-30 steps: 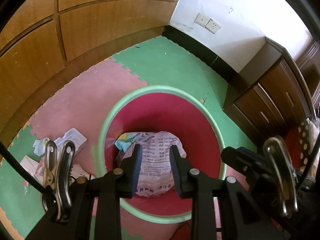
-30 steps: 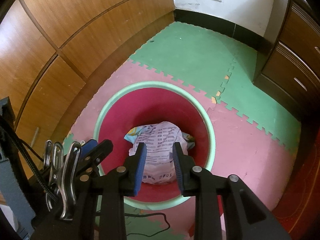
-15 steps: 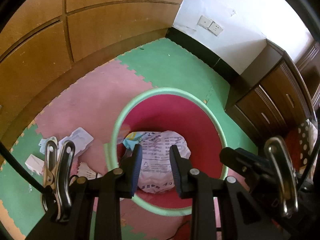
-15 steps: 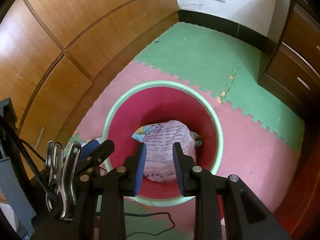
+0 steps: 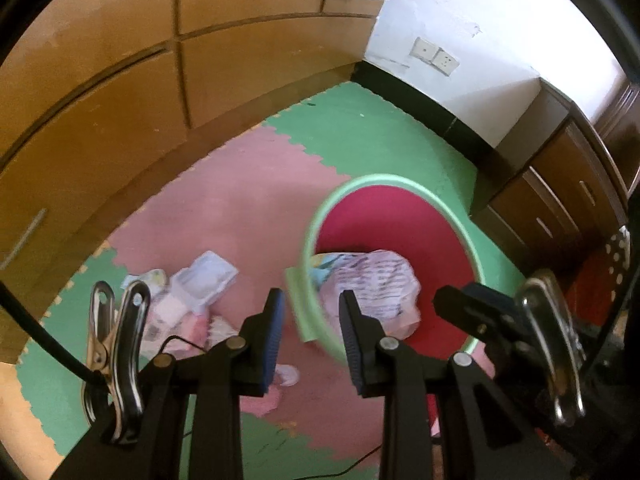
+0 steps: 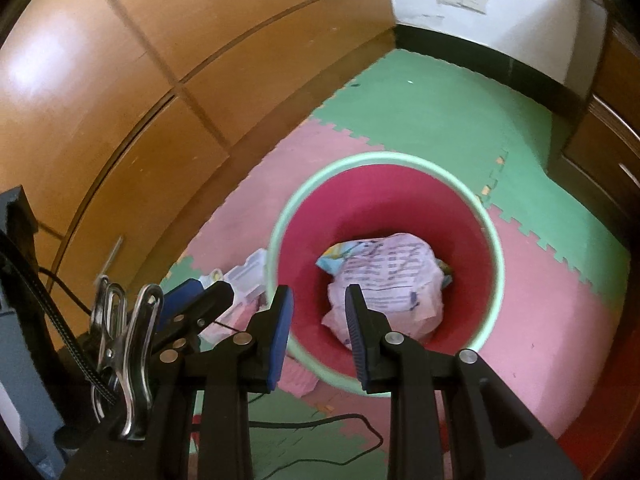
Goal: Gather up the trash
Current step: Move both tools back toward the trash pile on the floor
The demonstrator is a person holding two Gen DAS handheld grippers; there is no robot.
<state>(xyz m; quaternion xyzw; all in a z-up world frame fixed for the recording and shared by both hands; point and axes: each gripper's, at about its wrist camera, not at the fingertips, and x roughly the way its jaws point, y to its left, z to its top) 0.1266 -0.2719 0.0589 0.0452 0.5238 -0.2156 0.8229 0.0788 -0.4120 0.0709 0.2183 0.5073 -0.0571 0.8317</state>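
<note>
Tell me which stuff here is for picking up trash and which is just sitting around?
For the job:
- red bin
- crumpled paper already in the bin
- loose wrappers on the floor beside the bin
- left tool and right tool

Just there:
- foam mats
- wooden cupboards
- wall sockets
- black cable

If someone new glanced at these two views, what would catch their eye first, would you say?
Probably the red bin with its mint-green rim, standing on the pink and green foam mats, with a crumpled printed bag inside. Next, the loose wrappers and packaging lying on the mat to the bin's left.
</note>
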